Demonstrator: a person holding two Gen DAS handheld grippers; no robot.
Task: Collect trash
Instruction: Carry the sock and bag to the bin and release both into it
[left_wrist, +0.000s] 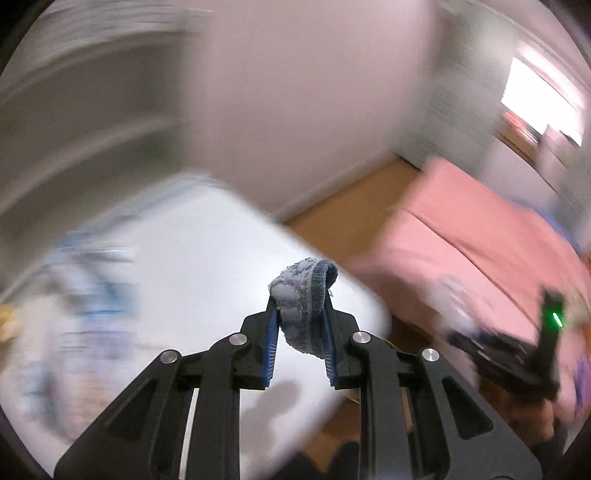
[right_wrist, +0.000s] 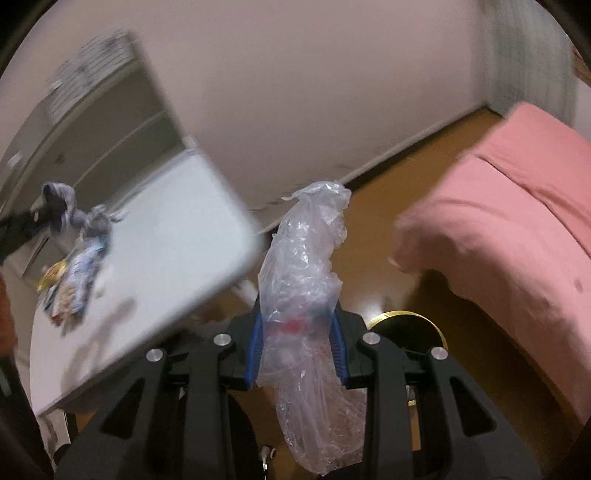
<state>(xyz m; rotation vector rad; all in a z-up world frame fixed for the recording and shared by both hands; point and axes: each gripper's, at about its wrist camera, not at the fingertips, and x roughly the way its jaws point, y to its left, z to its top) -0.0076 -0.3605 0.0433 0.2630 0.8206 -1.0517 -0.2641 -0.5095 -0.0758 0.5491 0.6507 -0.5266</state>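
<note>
My left gripper (left_wrist: 300, 312) is shut on a blue-grey knitted cloth (left_wrist: 303, 295), held above the corner of a white table (left_wrist: 207, 266). The same cloth (right_wrist: 64, 208) and left gripper show at the far left of the right wrist view. My right gripper (right_wrist: 297, 314) is shut on a crumpled clear plastic bag (right_wrist: 306, 288) that hangs through the fingers over the wood floor. Printed wrappers (right_wrist: 72, 284) lie on the table (right_wrist: 177, 236). The right gripper (left_wrist: 506, 350) appears blurred at the right of the left wrist view.
A bed with a pink cover (right_wrist: 509, 221) stands to the right. A round bin with a gold rim (right_wrist: 406, 321) sits on the wood floor (right_wrist: 399, 184) below my right gripper. A white wall (right_wrist: 295, 92) runs behind. Both views are motion-blurred.
</note>
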